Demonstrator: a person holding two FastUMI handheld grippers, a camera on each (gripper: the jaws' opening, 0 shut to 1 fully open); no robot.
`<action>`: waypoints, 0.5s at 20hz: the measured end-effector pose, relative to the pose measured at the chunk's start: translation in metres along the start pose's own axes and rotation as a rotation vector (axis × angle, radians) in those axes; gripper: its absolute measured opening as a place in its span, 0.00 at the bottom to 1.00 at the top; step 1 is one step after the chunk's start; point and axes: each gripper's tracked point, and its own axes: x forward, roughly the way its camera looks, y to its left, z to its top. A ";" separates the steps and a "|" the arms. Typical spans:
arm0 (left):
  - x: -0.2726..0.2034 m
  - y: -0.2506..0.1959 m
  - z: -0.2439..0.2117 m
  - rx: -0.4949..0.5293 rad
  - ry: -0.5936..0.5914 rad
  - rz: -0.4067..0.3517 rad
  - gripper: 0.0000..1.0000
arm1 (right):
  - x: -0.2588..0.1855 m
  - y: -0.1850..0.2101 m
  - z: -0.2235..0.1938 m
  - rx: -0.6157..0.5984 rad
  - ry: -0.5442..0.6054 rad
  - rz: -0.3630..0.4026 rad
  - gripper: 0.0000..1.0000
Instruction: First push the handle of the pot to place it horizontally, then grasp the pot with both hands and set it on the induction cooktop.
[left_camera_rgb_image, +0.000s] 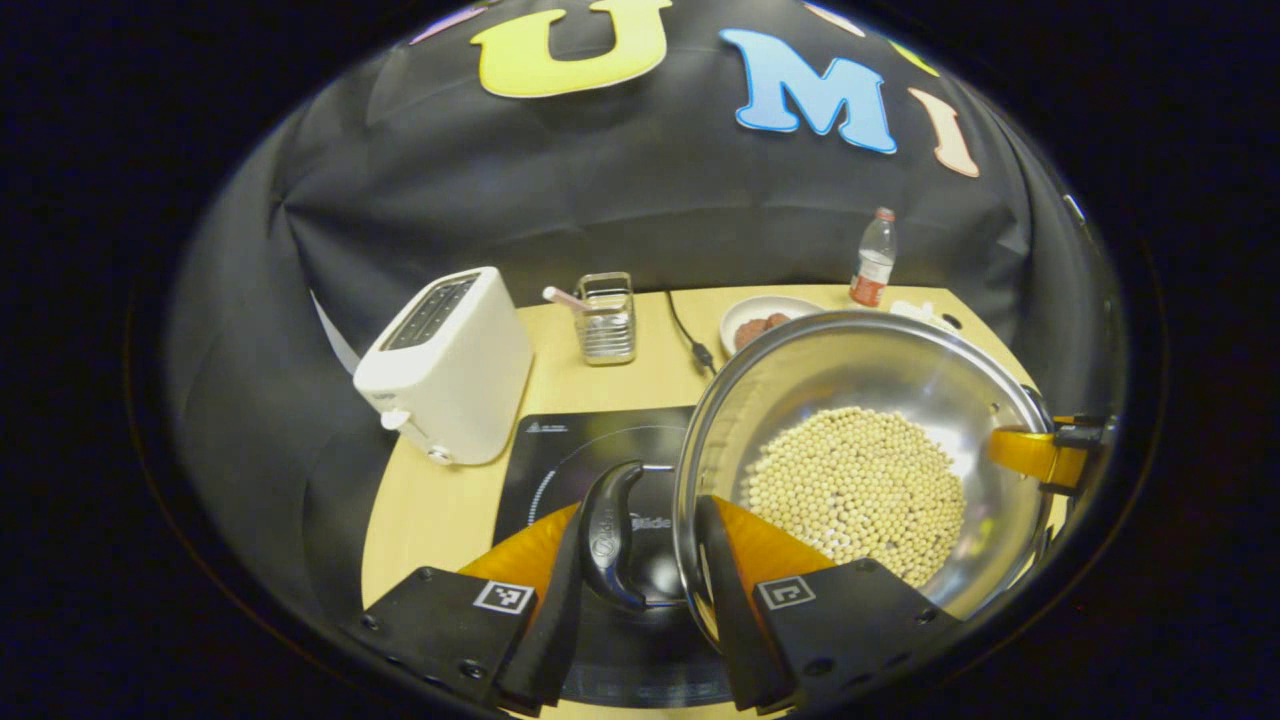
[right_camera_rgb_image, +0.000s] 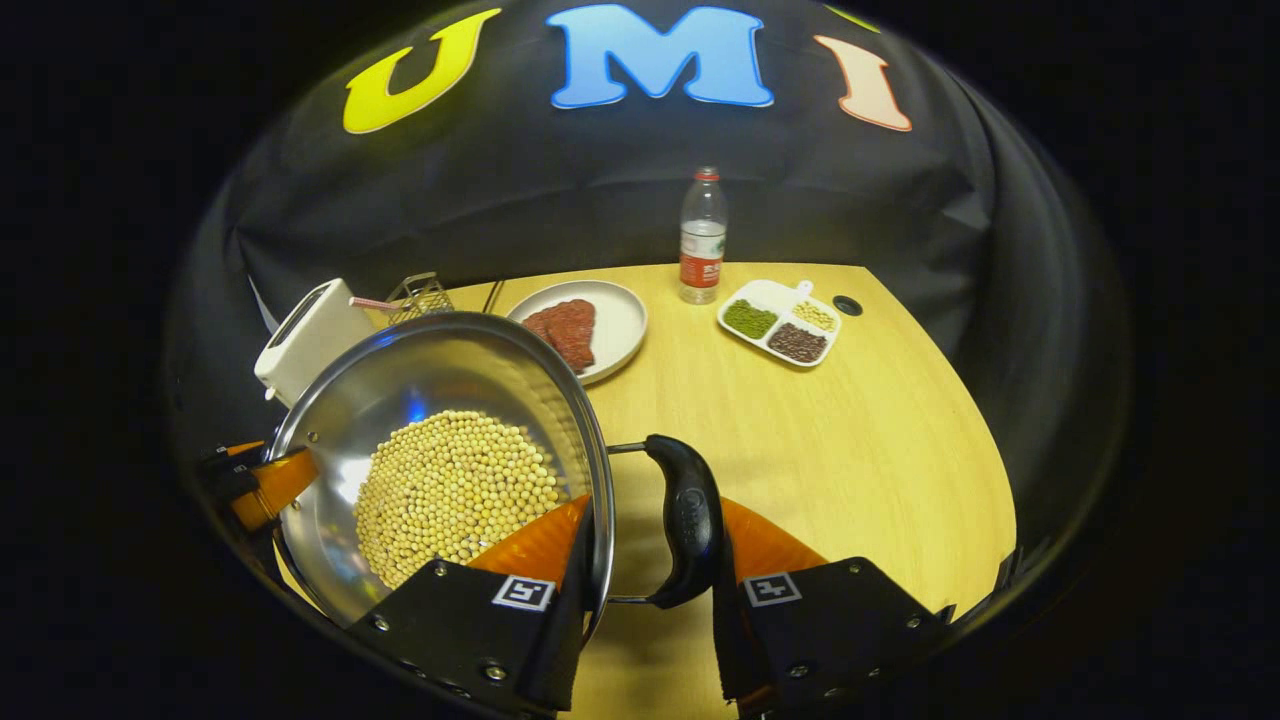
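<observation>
A steel pot (left_camera_rgb_image: 880, 375) holding pale round beans (left_camera_rgb_image: 860, 490) hangs between both grippers, its rim close to each camera. My left gripper (left_camera_rgb_image: 640, 560) is shut on one black side handle (left_camera_rgb_image: 612, 525), one finger outside the handle and the other inside the rim. My right gripper (right_camera_rgb_image: 650, 570) is shut the same way on the opposite black handle (right_camera_rgb_image: 685, 515). The black induction cooktop (left_camera_rgb_image: 570, 450) lies on the wooden table under the pot's left side. Whether the pot's base touches the cooktop is hidden. Each view also shows the other gripper at the far rim.
A white toaster (left_camera_rgb_image: 450, 365) stands left of the cooktop, with a wire utensil holder (left_camera_rgb_image: 605, 320) and a black cord (left_camera_rgb_image: 690, 340) behind it. Farther back are a plate of red meat (right_camera_rgb_image: 585, 325), a water bottle (right_camera_rgb_image: 703, 235) and a divided tray of beans (right_camera_rgb_image: 780, 325).
</observation>
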 end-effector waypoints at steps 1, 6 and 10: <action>-0.001 0.011 0.000 -0.003 0.001 0.006 0.67 | 0.002 0.011 -0.001 0.001 0.000 0.007 0.54; 0.004 0.046 -0.001 -0.016 0.004 0.030 0.67 | 0.009 0.052 -0.002 -0.005 0.004 0.026 0.54; 0.016 0.079 -0.008 -0.024 0.010 0.039 0.66 | 0.015 0.079 -0.006 -0.012 0.008 0.030 0.54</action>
